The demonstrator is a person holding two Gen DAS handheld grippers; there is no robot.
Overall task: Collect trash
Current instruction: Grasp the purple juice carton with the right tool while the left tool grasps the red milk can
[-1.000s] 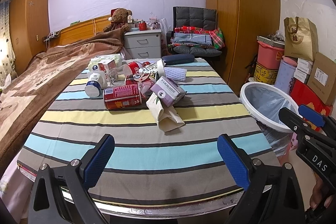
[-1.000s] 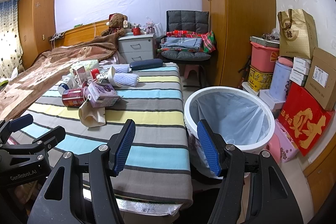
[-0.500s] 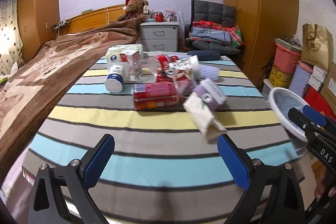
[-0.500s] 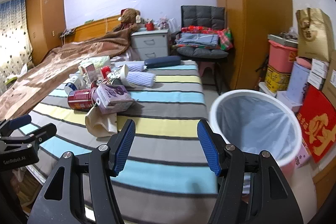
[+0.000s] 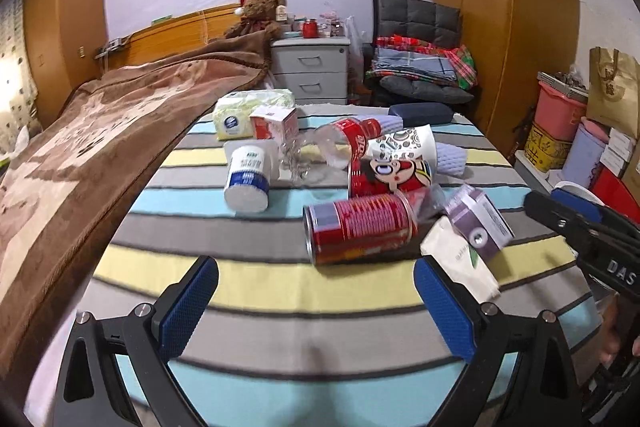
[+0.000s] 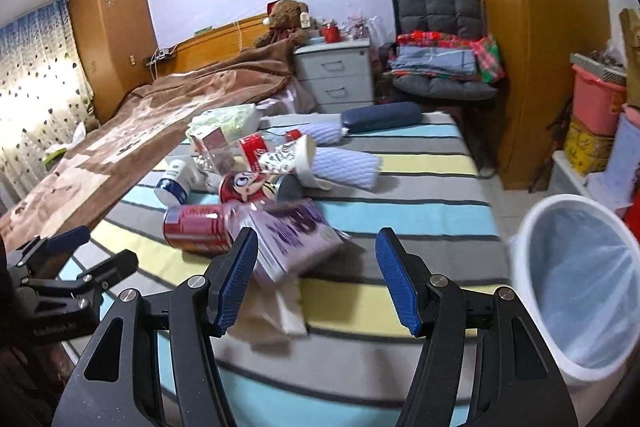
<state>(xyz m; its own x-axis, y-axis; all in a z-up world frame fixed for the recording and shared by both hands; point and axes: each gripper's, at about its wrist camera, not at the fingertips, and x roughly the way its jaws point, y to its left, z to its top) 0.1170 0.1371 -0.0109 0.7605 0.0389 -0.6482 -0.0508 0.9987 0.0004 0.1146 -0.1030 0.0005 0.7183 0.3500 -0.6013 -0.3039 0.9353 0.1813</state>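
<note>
A pile of trash lies on the striped table (image 5: 280, 283): a red can (image 5: 360, 227) on its side, a purple carton (image 5: 478, 223), a beige paper bag (image 5: 460, 263), a cartoon can (image 5: 390, 175), a white yogurt cup (image 5: 248, 175) and a clear bottle (image 5: 340, 143). My left gripper (image 5: 316, 303) is open and empty, just short of the red can. My right gripper (image 6: 318, 279) is open and empty, just short of the purple carton (image 6: 292, 239) and paper bag (image 6: 276, 311). The white bin (image 6: 580, 279) with a liner stands on the floor to the right.
A tissue pack (image 5: 248, 107), small red box (image 5: 276, 123), lavender rolls (image 6: 344, 167) and a dark case (image 6: 380, 117) lie at the table's far end. A brown-blanketed bed (image 5: 80, 147) borders the left. Boxes and bags (image 5: 580, 131) stack at the right.
Both grippers have moved forward over the table toward the trash pile; the items now look larger and nearer. Both stay open and empty.
</note>
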